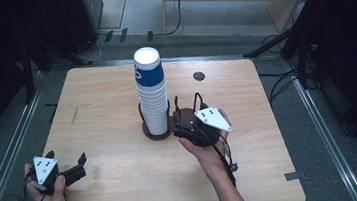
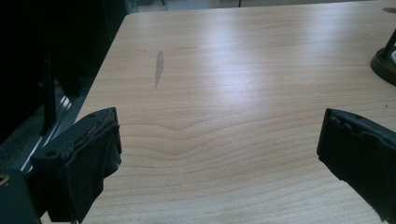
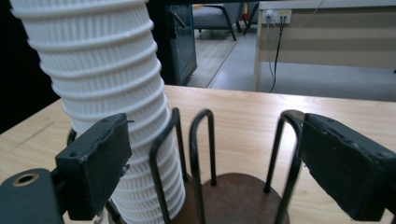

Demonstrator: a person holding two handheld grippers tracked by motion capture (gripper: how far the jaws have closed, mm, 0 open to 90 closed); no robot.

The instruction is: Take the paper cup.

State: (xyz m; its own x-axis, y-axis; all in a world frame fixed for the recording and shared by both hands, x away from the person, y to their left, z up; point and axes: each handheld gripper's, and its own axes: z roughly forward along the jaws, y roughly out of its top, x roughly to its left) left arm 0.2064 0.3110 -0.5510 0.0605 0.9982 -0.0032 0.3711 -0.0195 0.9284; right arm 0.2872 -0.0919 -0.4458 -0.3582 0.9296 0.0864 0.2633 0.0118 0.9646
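Cups point(image 1: 151, 91) stand nested in a tall, slightly leaning stack just ahead and to the left of the right gripper point(image 1: 184, 114); in the right gripper view their walls point(image 3: 112, 93) are white and finely ribbed, each rolled rim forming a ring, so the column looks corrugated; the topmost cup point(image 1: 148, 68) wears a blue band with a white mark too small to read, and its white inside faces up; the stack sits on a round, dark brown holder point(image 3: 233, 196) from which thin black wire hoops point(image 3: 201, 149) rise in upright U shapes; the right gripper's jaws are spread wide, their dark pads thick, matte and rough-edged, the left one right beside the ribbed stack and the right one just outside a wire hoop, though I cannot tell whether either touches; a grey three-cornered plate point(image 1: 212, 119) tops this gripper; the left gripper point(image 2: 219, 154) hangs well apart from the cups, near the table's front left corner, jaws likewise parted over bare tabletop point(image 2: 224, 84); that surface is pale wood-grain laminate, smooth and faintly glossy, with a small grey smear point(image 2: 159, 67) ahead of the left jaw; the holder's dark edge point(image 2: 384, 65) sits far ahead to the right.
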